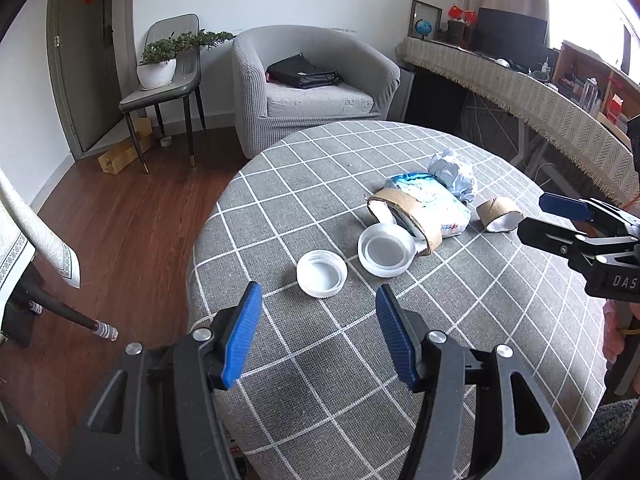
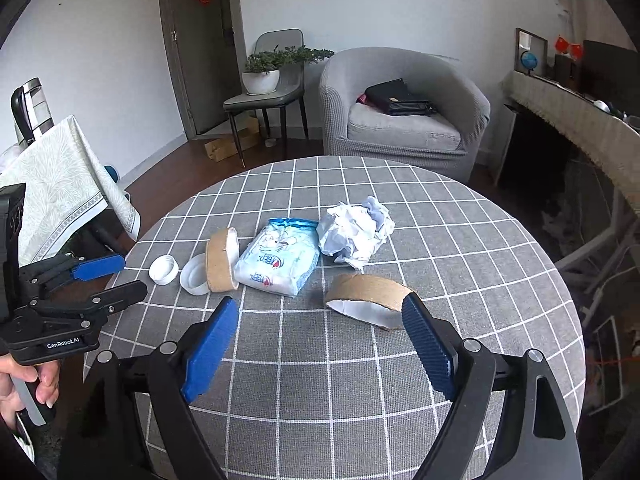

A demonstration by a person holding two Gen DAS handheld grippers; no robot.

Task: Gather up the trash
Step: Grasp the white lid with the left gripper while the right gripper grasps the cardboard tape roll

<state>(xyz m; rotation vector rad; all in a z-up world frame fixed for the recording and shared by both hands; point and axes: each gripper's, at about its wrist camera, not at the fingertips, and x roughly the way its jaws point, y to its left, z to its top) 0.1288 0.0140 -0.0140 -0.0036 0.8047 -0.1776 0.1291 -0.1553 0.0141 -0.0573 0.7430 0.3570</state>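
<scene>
Trash lies on a round table with a grey checked cloth [image 1: 320, 380]. A small white lid [image 1: 322, 273] sits just beyond my left gripper [image 1: 318, 289], which is open and empty. Beside it are a wider white lid [image 1: 386, 251], an upright cardboard ring [image 1: 408, 220], a blue-and-white tissue pack [image 1: 436, 204] and crumpled paper [image 1: 454, 176]. My right gripper [image 2: 320, 302] is open and empty. Its right finger stands at the edge of a flattened cardboard ring [image 2: 370, 300]. The tissue pack [image 2: 280, 264] and crumpled paper [image 2: 354, 232] lie farther off.
A grey armchair [image 1: 312, 92] holding a black bag stands behind the table. A chair with a potted plant [image 1: 160, 64] is at the back left. A cloth-covered desk [image 1: 540, 92] runs along the right. A hand [image 2: 24, 392] holds the left gripper [image 2: 134, 276].
</scene>
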